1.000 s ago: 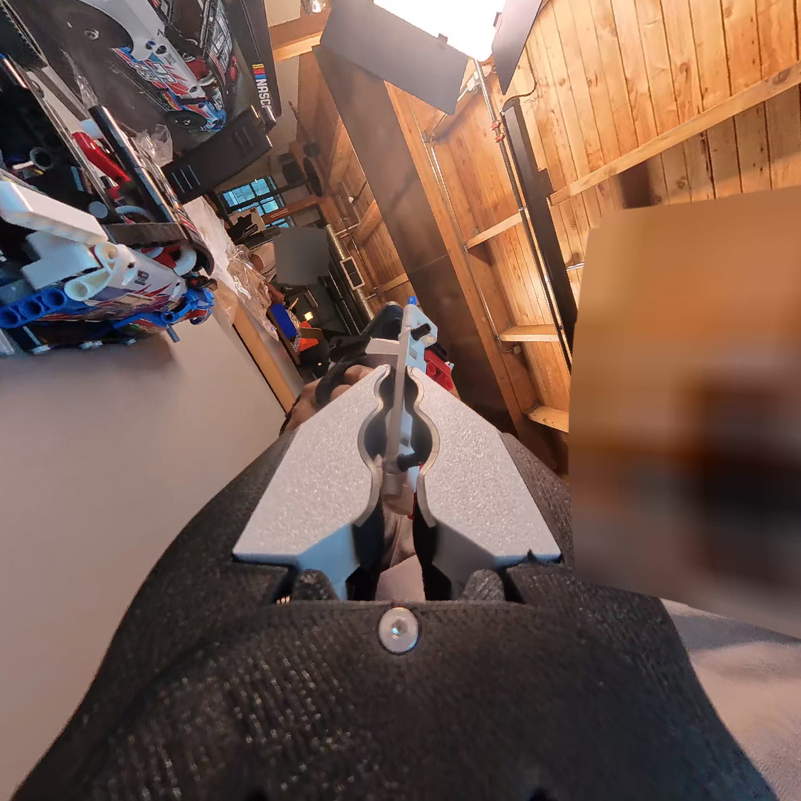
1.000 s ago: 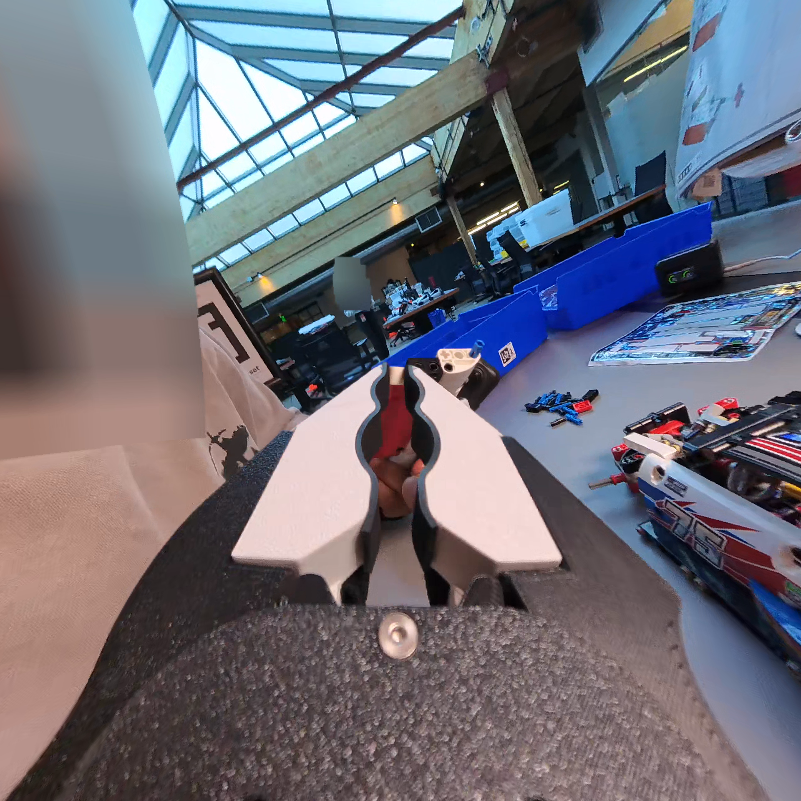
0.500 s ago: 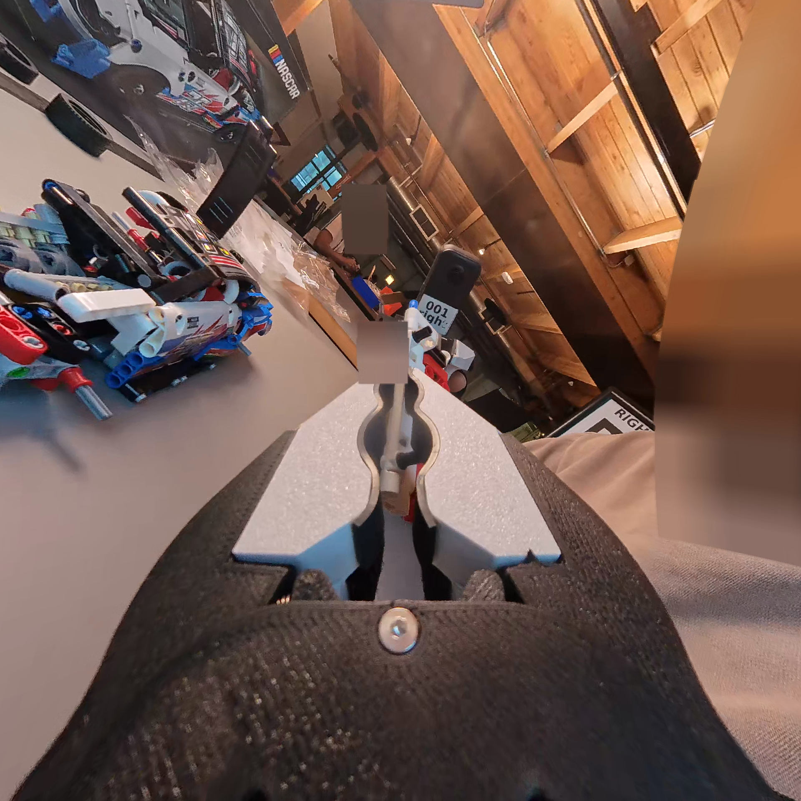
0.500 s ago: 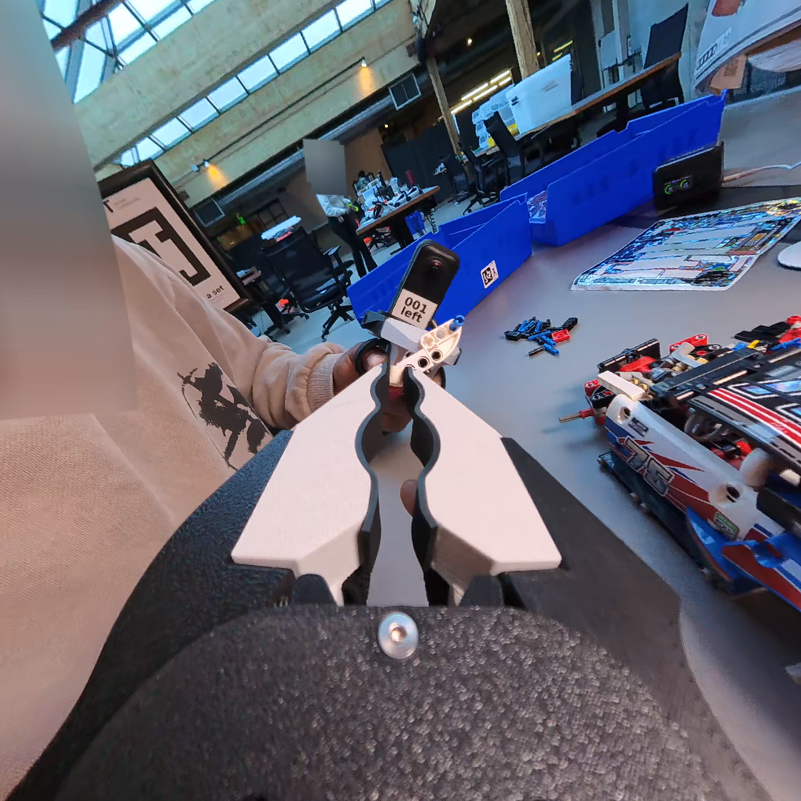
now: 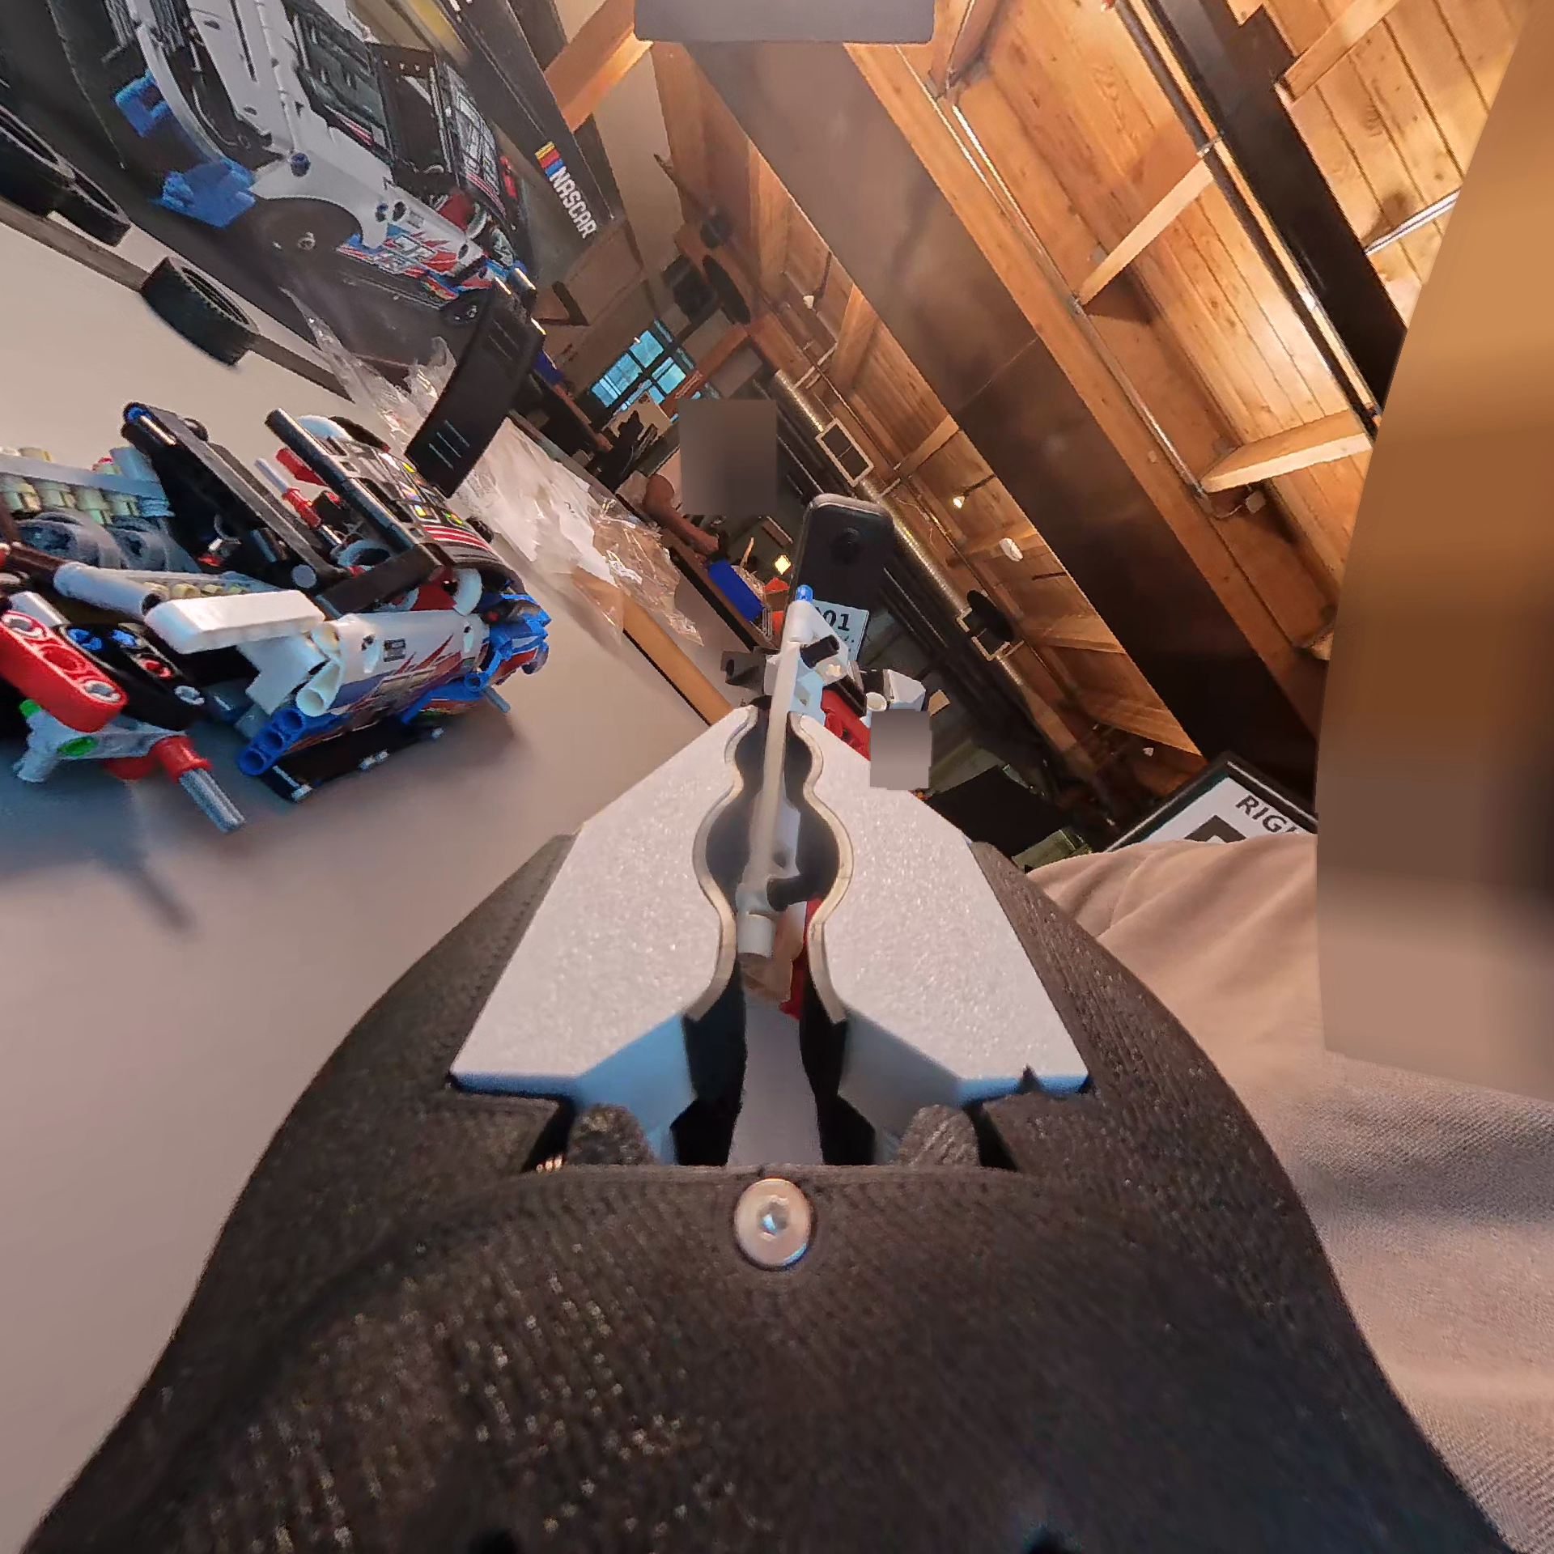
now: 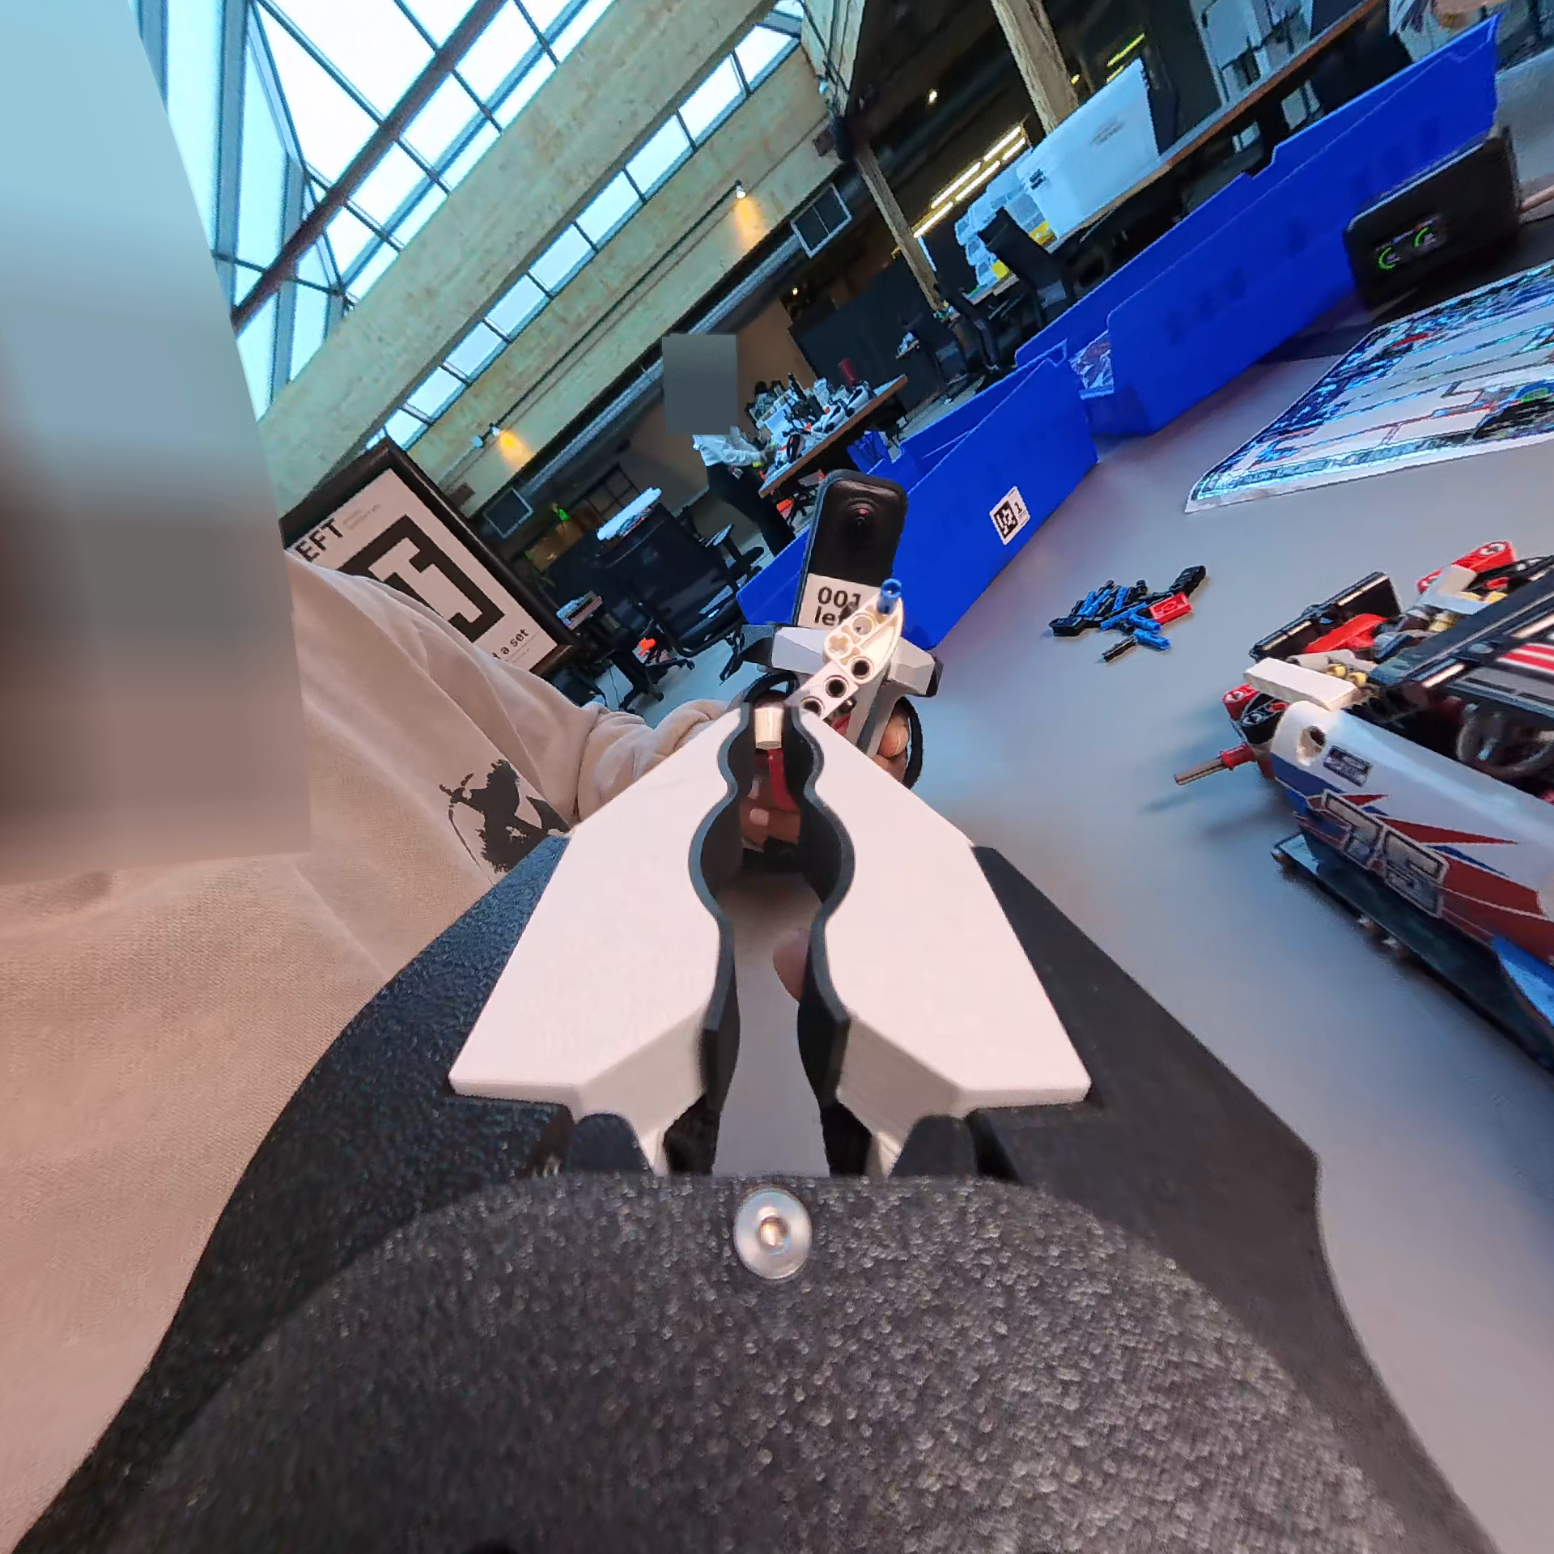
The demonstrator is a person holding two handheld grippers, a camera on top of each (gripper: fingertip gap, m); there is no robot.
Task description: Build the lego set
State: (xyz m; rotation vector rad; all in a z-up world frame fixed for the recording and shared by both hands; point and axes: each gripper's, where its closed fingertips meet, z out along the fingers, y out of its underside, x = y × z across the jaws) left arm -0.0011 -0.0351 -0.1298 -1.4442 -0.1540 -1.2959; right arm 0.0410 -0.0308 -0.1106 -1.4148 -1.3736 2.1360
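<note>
Pinching a thin white lego panel [image 5: 772,782] edge-on, the left claw [image 5: 774,732] is clamped above the grey surface [image 5: 294,967]; the right claw [image 6: 769,730] grips a small red-and-white piece [image 6: 772,753], facing it, beside the part-built race car [image 6: 1413,782]

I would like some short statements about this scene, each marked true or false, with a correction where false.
1. The left gripper is shut on a white curved lego panel. True.
2. The half-built race car model is held in the air. False: it rests on the grey table.
3. The small pile of blue and black pins lies on the table. True.
4. The long blue plastic bins are red. False: blue.
</note>
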